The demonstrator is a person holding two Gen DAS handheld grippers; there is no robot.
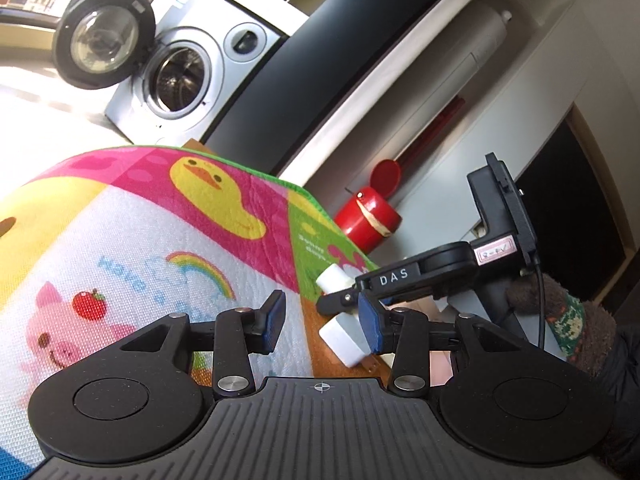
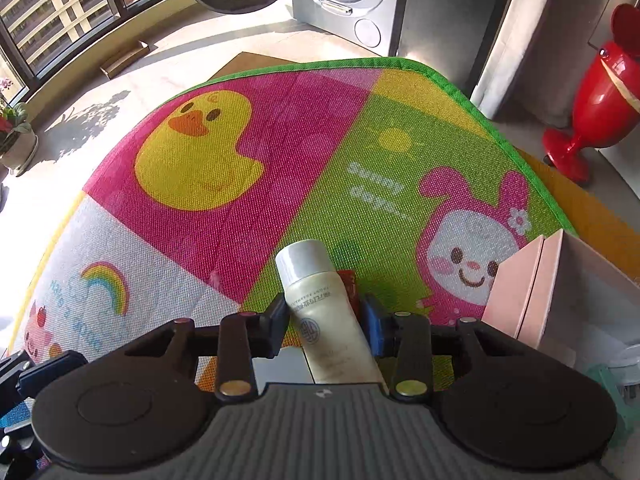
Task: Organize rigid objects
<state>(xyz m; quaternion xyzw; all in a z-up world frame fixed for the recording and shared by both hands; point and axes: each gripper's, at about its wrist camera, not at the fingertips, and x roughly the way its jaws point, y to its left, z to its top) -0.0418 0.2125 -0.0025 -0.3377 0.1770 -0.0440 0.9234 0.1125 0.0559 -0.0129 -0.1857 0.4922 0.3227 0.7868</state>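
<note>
One cream bottle (image 2: 325, 312) with a white cap sat clamped between the fingers of the right gripper (image 2: 326, 328), cap pointing away over a cartoon play mat (image 2: 304, 128). A red packet (image 2: 349, 285) lay just behind it, and one pink box (image 2: 520, 300) stood close to the right. The left gripper (image 1: 322, 326) hung part open and empty, one white plug adapter (image 1: 344, 336) just beyond its right finger. One red cup (image 1: 370, 220) stood farther off.

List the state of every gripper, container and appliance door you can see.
Left gripper: open, empty.
Right gripper: shut on the bottle.
Bottle: capped, held between the pads.
Washing machine door: swung open.
Red bin: lid raised.
Pink box: lid on.
</note>
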